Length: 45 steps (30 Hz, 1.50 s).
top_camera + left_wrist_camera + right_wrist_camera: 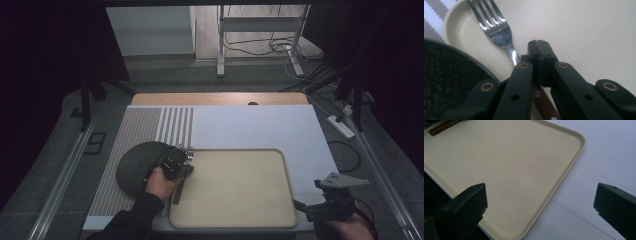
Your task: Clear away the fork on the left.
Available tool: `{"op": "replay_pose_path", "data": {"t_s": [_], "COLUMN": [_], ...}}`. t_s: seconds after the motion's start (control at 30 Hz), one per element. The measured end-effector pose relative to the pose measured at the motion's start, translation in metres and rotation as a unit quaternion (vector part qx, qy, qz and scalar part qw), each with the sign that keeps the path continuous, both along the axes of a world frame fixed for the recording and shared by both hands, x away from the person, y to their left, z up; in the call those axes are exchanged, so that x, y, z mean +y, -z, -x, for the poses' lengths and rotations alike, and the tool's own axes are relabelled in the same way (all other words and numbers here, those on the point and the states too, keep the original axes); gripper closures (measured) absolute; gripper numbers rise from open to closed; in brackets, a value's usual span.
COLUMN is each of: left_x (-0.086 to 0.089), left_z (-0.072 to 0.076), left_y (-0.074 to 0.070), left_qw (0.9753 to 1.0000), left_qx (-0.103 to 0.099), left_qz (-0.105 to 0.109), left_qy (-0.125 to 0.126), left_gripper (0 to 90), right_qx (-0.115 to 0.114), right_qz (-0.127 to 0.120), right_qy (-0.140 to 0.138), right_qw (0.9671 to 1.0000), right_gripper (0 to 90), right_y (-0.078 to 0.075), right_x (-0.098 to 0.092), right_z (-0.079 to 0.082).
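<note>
In the left gripper view, a fork [499, 32] with a wooden handle is being gripped by the left gripper [539, 47], whose jaws are being pressed together at the centre of the frame around the fork's neck, just below the tines. The silver tines are being shown in the upper left of that frame, ahead and to the left of the closed fingertips, while the brown riveted handle is passing beneath the jaws toward the bottom centre. The fork is lying over the near-left corner area of a cream tray [586, 30], and a dark round placemat [446, 82] is being seen at the lower left, just beside the tray's rim. In the high view, the left gripper [186, 154] is being held at the tray's [235, 220] upper left corner, with the placemat [135, 165] to its left on a striped mat [145, 125]. The right gripper [302, 206] is being held at the lower right of the high view, just beside the tray's right edge. In the right gripper view, its jaws are being held wide apart above the tray's [579, 142] rim and the white table surface [604, 152], with nothing between them; the fork's handle [441, 127] is being shown at the upper left corner, well apart from these fingers.
</note>
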State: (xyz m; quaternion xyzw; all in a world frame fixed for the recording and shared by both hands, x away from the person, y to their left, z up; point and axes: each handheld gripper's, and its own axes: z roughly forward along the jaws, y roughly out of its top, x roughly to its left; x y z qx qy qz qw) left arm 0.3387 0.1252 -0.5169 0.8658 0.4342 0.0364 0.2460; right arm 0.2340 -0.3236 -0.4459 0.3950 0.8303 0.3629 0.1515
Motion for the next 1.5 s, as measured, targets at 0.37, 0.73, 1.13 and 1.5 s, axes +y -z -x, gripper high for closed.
{"op": "replay_pose_path", "data": {"t_s": [0.37,0.73,1.13,1.5], "left_x": [0.010,0.012,0.010,0.014], "left_z": [-0.001,0.001,0.005,0.014], "left_y": [0.000,-0.005,-0.011,-0.021], "left_qw": [0.9999,0.9997,0.9989,0.9972], "left_qx": [0.012,-0.005,-0.037,-0.061], "left_qz": [0.001,0.025,0.027,0.042], "left_qy": [-0.006,-0.005,0.008,0.009], "left_gripper": [89.1,79.3,59.7,41.2], "right_qx": [-0.001,-0.001,0.000,0.001], "right_qz": [0.001,-0.001,0.000,-0.001], "right_qy": [-0.001,0.000,-0.001,-0.001], "right_qw": [1.0000,1.0000,1.0000,1.0000], "right_gripper": [0.0,0.0,0.0,0.0], "right_y": [0.000,0.000,0.000,0.000], "right_x": [0.000,0.000,0.000,0.000], "right_z": [0.000,0.000,0.000,0.000]}}
